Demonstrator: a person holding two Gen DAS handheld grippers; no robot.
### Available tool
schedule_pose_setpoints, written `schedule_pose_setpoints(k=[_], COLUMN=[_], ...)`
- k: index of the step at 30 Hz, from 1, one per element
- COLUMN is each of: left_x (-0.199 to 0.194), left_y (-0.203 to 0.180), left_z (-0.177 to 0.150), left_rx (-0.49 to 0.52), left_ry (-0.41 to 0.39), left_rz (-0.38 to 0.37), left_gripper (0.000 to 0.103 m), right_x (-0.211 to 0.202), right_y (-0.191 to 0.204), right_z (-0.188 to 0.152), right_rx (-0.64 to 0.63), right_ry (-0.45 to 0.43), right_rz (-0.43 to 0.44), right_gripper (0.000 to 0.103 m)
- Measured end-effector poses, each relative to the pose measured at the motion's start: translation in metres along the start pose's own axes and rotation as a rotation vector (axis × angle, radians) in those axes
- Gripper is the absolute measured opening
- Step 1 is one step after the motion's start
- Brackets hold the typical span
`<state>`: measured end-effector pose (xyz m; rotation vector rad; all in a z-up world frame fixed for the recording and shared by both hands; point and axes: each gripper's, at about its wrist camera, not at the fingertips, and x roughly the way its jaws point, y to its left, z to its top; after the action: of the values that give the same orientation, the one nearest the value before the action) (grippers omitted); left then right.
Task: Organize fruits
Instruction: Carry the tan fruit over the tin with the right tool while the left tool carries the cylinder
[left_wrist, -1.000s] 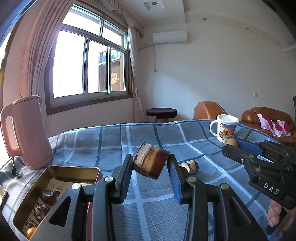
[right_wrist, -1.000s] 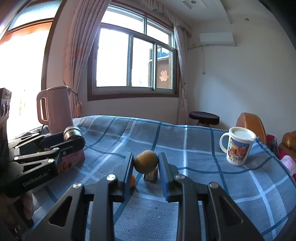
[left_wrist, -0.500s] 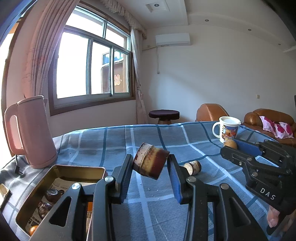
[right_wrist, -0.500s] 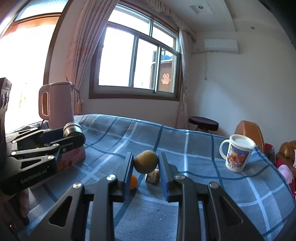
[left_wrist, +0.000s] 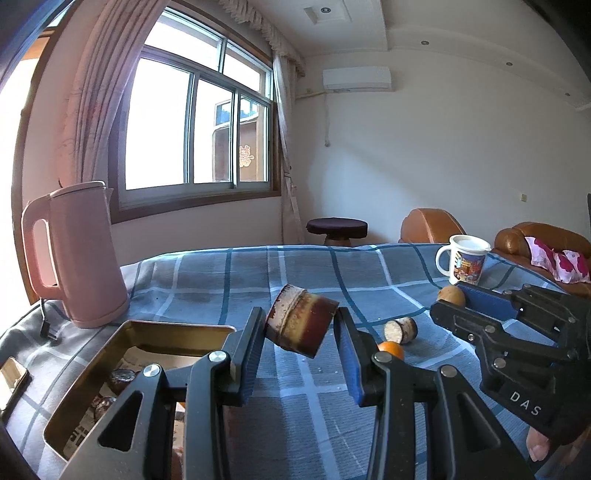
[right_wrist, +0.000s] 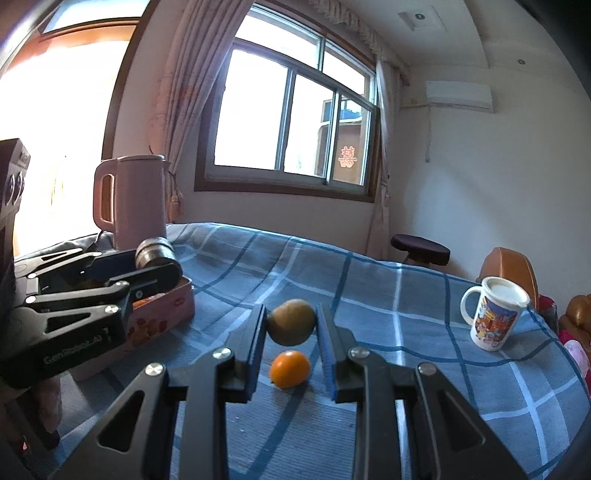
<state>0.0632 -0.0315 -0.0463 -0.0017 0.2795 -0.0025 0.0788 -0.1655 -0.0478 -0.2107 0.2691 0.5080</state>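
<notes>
Left wrist: left tongs (left_wrist: 300, 328) grip cane chunk (left_wrist: 301, 325); right wrist: right tongs (right_wrist: 291, 325) grip brown fruit (right_wrist: 291, 322)

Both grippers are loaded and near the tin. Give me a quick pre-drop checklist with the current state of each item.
1. Left gripper clamped on the dark cut piece: ok, both pads press its sides, though it sits tilted.
2. Right gripper clamped on the brown round fruit: ok, held clear of the cloth.
3. Open tin within reach of the left gripper: ok, just below and to its left.
4. Room in the tin: ok, a few items inside, bare floor showing.
5. Left over on the cloth: not ok, the orange and a small cut piece lie loose.
6. Grippers clear of each other: cannot tell.
</notes>
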Motion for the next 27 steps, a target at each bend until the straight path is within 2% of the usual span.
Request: schedule_pose_setpoints(k=[27], left_x=[-0.011], left_y=[0.052], left_z=[-0.003], left_rx=[-0.061], left_ry=[0.025], left_rz=[0.07], left_gripper=[0.04], right_x=[0.015], right_y=[0.06], right_z=[0.024], right_rx=[-0.073], right_ry=[-0.002], right_rz=[0.12], right_gripper=[0.03])
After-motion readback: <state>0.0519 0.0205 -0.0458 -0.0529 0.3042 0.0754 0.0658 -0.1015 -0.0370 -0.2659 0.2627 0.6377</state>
